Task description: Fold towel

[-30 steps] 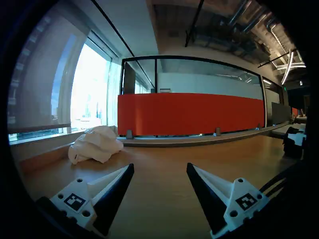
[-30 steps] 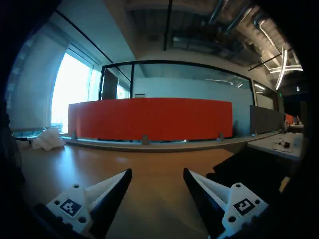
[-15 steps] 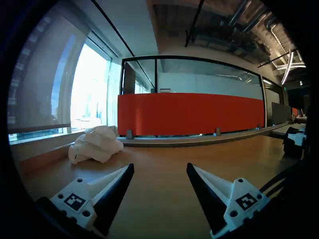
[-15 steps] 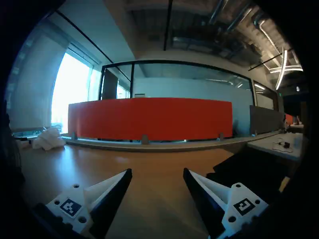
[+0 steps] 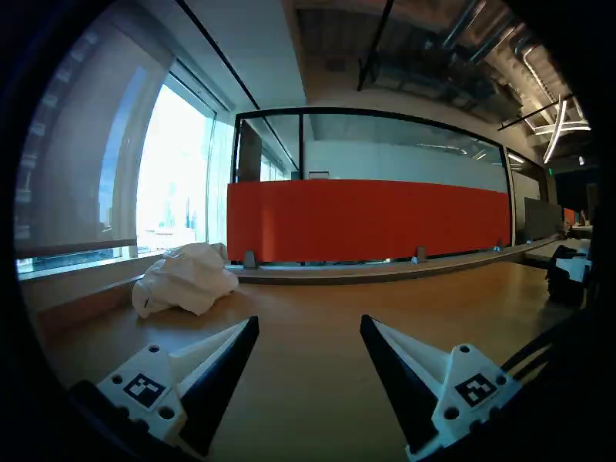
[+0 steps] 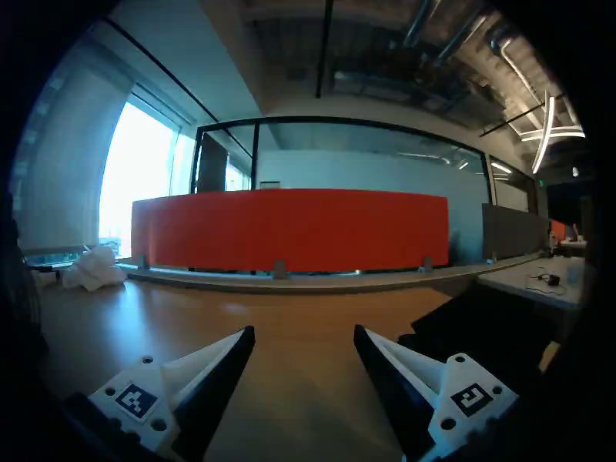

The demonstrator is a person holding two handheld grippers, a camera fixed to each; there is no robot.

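Observation:
A crumpled white towel (image 5: 185, 279) lies in a heap on the wooden table (image 5: 323, 369), at the far left near the window. In the right gripper view the same towel (image 6: 94, 268) looks small and far off to the left. My left gripper (image 5: 308, 331) hovers low over the table, open, with nothing between its fingers, and the towel is ahead and to its left. My right gripper (image 6: 302, 339) is also open and empty above the bare wood. At the right edge of the left gripper view sits the other gripper (image 5: 568, 273).
An orange divider panel (image 5: 369, 219) runs along the back of the table (image 6: 308, 362), under a glass partition. A bright window (image 5: 165, 185) is on the left. A dark object (image 6: 485, 323) lies on the table to the right, with a second desk (image 6: 539, 281) behind it.

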